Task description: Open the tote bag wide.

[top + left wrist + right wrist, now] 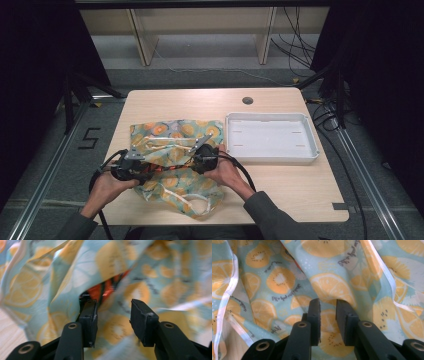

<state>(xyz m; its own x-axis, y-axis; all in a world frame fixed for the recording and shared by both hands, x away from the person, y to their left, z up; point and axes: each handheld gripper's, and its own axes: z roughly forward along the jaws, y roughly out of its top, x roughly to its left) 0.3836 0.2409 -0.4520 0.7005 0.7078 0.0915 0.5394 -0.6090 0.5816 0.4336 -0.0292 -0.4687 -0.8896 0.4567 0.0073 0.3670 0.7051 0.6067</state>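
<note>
Fabric (pixel 172 155) printed with orange citrus slices on pale blue-green, edged with white ribbon, lies crumpled across the near left part of the wooden table (pixel 280 195), reaching from mid-table to close to the near edge. A white tray (pixel 271 157) sits to its right, just beside the cloth's far right corner. Both tongs are at the middle of the cloth. The left gripper (pixel 142 169) lies low at the cloth's left edge, pointing right into the folds; in the left gripper view (pixel 113 315) its jaws stand apart with a wide gap, cloth lying behind and under them, and no pad visibly presses on it, while an orange and black patch (pixel 105 288) shows through a gap in the folds just beyond the left pad. The right gripper (pixel 200 150) rests on the cloth's centre, pointing left and far; in the right gripper view (pixel 328 315) its jaws stand close together with a narrow gap, cloth showing between and behind them, though whether they pinch a fold I cannot tell. Both hands come in from the near edge, the left hand (pixel 107 187) wrapped round its gripper from the near left, the right hand (pixel 227 172) angled inward from the near right, grey sleeves below.
</note>
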